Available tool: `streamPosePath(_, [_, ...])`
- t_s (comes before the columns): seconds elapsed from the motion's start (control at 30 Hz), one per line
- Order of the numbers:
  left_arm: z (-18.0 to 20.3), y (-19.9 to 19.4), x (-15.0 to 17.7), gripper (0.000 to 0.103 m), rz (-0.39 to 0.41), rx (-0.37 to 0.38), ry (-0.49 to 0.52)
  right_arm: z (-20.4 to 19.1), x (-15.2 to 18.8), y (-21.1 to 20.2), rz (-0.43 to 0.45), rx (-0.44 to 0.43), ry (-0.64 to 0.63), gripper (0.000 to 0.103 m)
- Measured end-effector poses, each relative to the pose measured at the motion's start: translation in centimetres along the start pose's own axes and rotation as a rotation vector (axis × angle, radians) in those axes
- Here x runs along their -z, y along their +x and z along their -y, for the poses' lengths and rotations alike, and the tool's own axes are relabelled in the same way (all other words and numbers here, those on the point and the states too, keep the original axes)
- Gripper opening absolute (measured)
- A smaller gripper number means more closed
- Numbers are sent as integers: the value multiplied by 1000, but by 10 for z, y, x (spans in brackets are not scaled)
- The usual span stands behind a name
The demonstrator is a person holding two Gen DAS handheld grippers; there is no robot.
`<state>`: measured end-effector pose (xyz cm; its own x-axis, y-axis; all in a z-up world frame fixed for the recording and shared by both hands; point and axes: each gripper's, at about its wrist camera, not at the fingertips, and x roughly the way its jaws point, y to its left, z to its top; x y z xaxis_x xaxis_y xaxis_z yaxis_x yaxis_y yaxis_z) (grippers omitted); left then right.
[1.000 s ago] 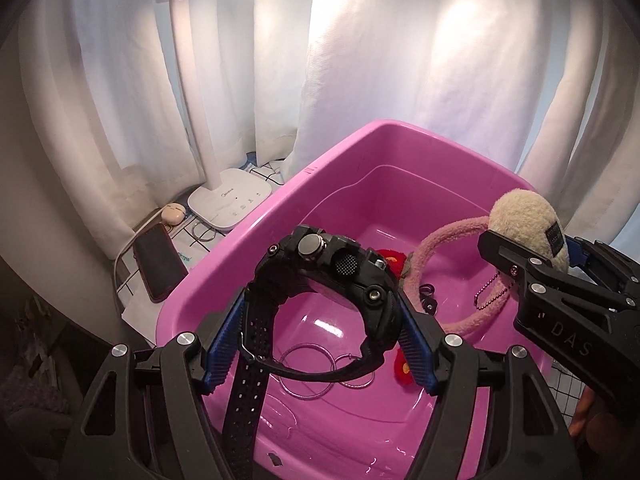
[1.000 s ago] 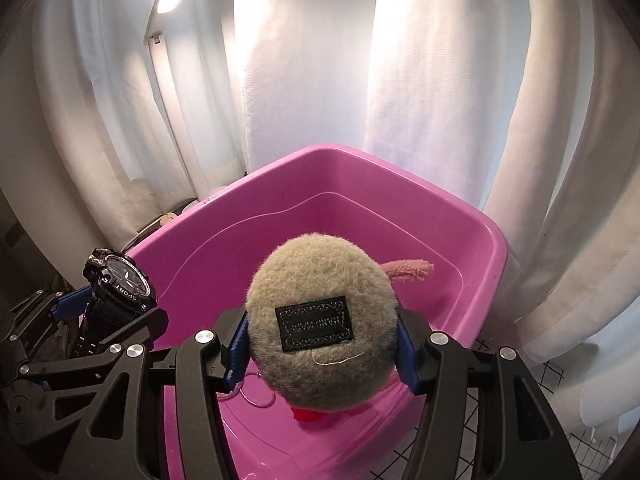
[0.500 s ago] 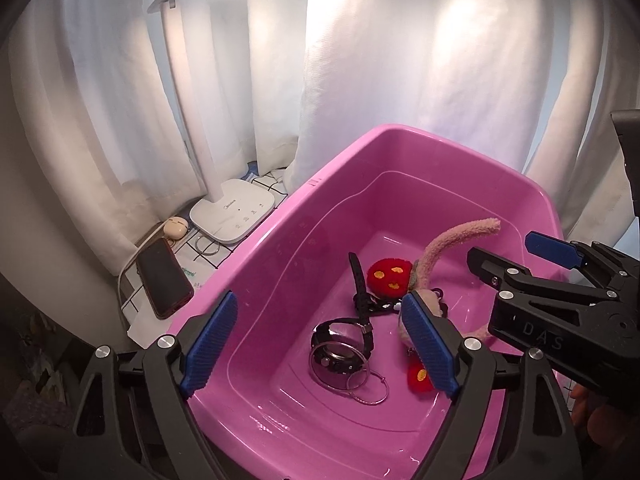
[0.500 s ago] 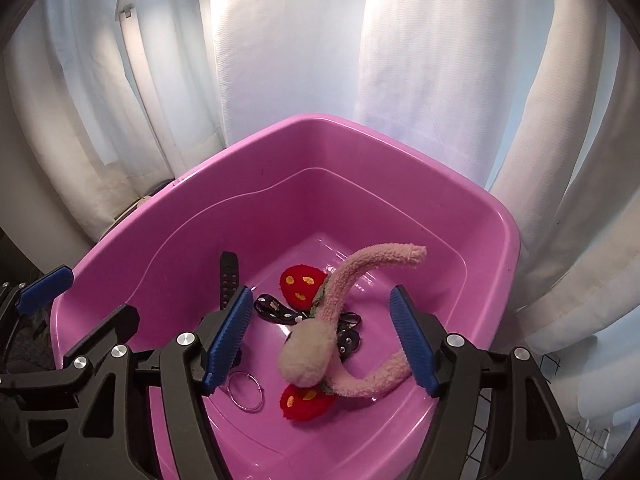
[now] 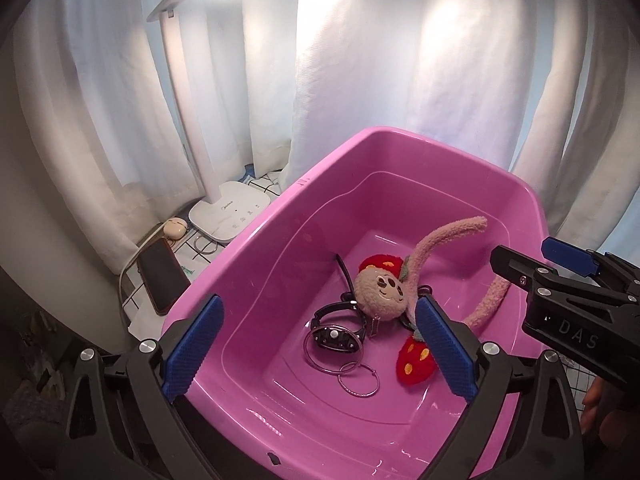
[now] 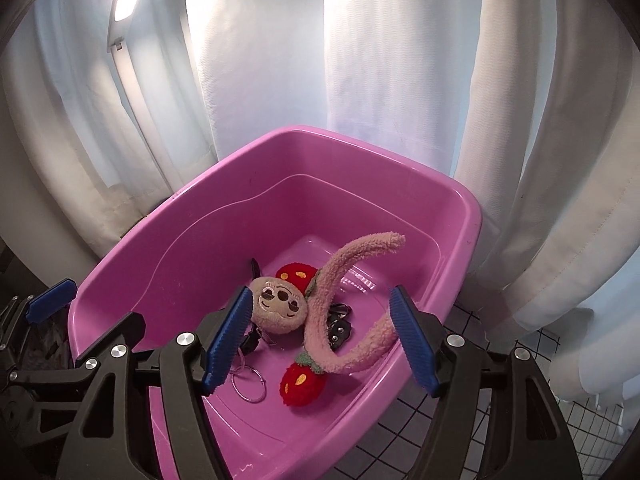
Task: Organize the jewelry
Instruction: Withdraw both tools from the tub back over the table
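A pink plastic tub (image 5: 256, 236) (image 6: 360, 136) holds the jewelry. On its floor lie a black watch (image 5: 336, 332), silver hoop rings (image 5: 358, 380) (image 6: 248, 380) and a plush charm with a beige face (image 5: 380, 292) (image 6: 280, 308), a long pink fuzzy band and red strawberry ends (image 5: 414, 364) (image 6: 300, 384). My left gripper (image 5: 319, 302) hovers above the tub's near left side. Its jaws are opening and nothing is between them. My right gripper (image 6: 320, 292) hangs open over the plush with its pads clear of it. It also shows in the left wrist view (image 5: 524, 250).
White curtains (image 5: 400, 60) close off the back. Left of the tub stand a white lamp base (image 5: 230, 212), a small earbud case (image 5: 175, 226) and a dark phone (image 5: 162, 276). A grid-patterned tabletop (image 6: 460, 380) shows to the tub's right. A hand (image 5: 596, 400) holds the right gripper.
The left gripper let go of the black watch and the right let go of the plush. Both now lie in the tub, and both pairs of jaws have widened.
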<state>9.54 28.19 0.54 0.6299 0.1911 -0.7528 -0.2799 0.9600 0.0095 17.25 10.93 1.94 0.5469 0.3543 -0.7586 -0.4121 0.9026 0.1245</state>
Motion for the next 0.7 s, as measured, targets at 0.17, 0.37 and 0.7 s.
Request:
streamPosePath(0.17, [10,-13,5,96,0,22,3,15,15,-22,24,3,41,68])
streamPosePath(0.37, [29,-33,12,97,8,62,15,36,35,-50,52,13,93,68])
streamPosePath(0.7, [85,-62,25,97,15,177,83,103,98,-105,76,89,203,68])
